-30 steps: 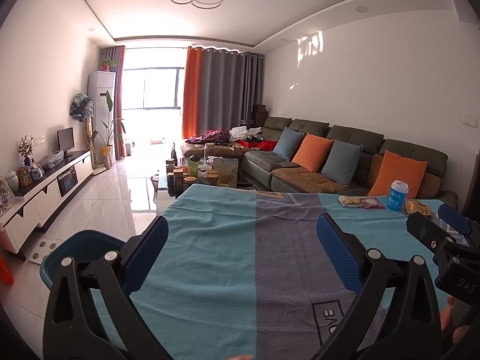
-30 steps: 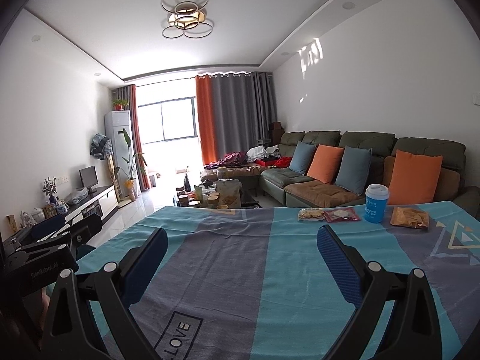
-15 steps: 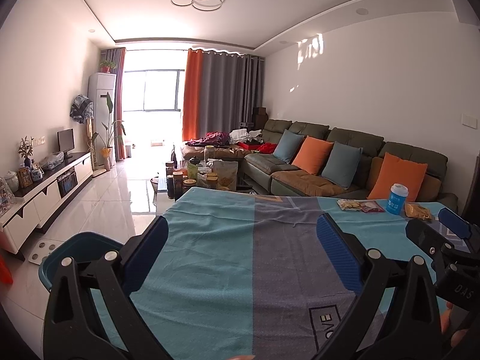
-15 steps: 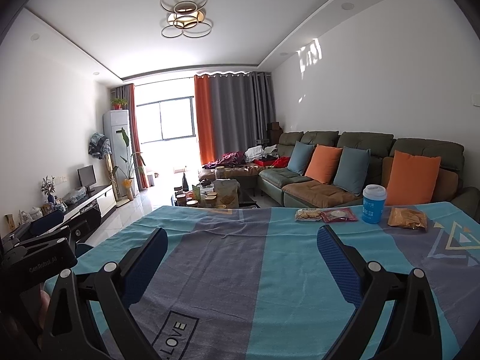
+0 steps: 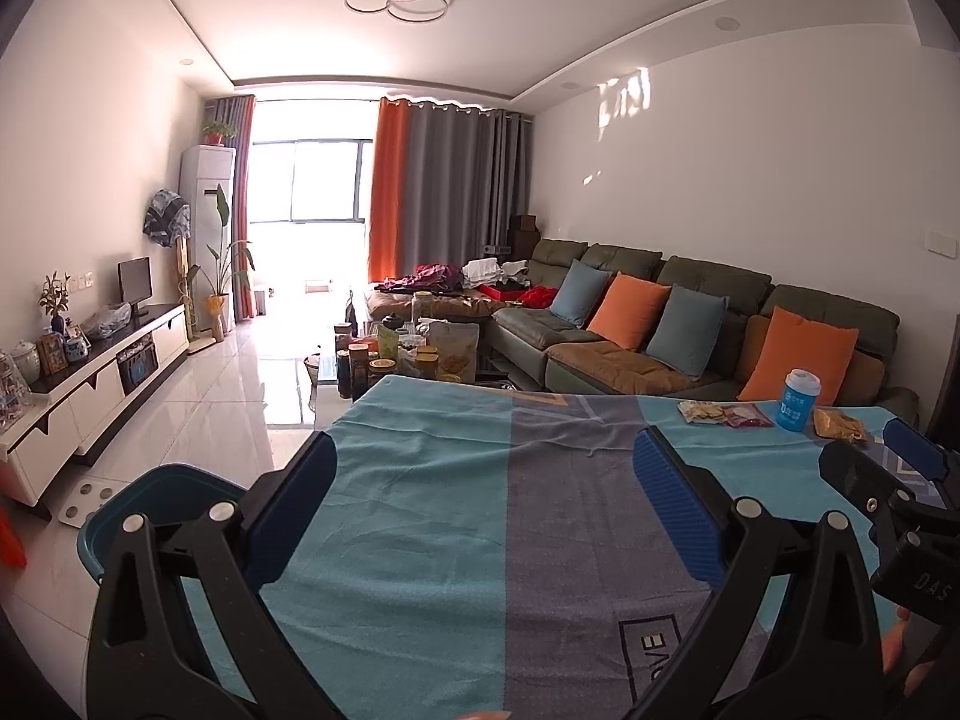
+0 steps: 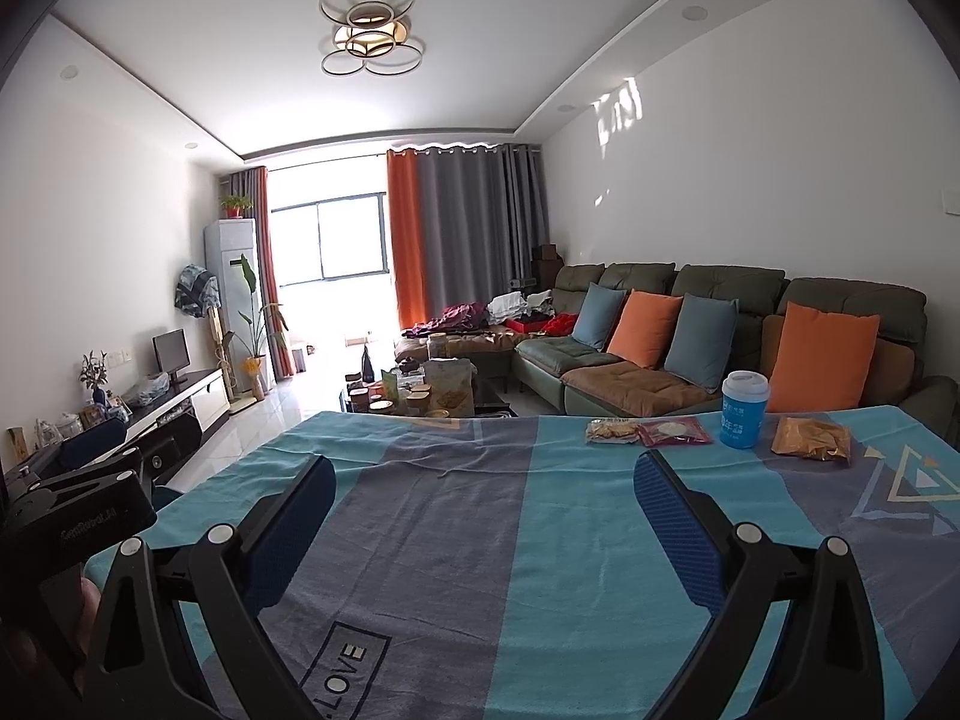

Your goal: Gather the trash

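Note:
On the blue-and-grey cloth of the table point(image 6: 480, 540), near the far right edge, lie a pale snack packet point(image 6: 611, 432), a red packet point(image 6: 673, 433) and a yellow-orange packet point(image 6: 811, 438). A blue cup with a white lid point(image 6: 743, 410) stands between them. They also show in the left wrist view: the packets point(image 5: 723, 414), the cup point(image 5: 798, 400) and the yellow packet point(image 5: 840, 423). My left gripper point(image 5: 486, 468) is open and empty above the table's near left part. My right gripper point(image 6: 486, 474) is open and empty above the table's middle. A teal bin point(image 5: 138, 504) stands on the floor left of the table.
A green sofa with orange and blue cushions point(image 6: 720, 336) runs behind the table's far right edge. A cluttered coffee table with jars point(image 5: 414, 354) stands beyond the far edge. A white TV cabinet point(image 5: 90, 384) lines the left wall. Tiled floor point(image 5: 240, 396) lies between.
Both grippers have dipped very slightly, so the table and trash sit a little lower in view. Both stay open and empty.

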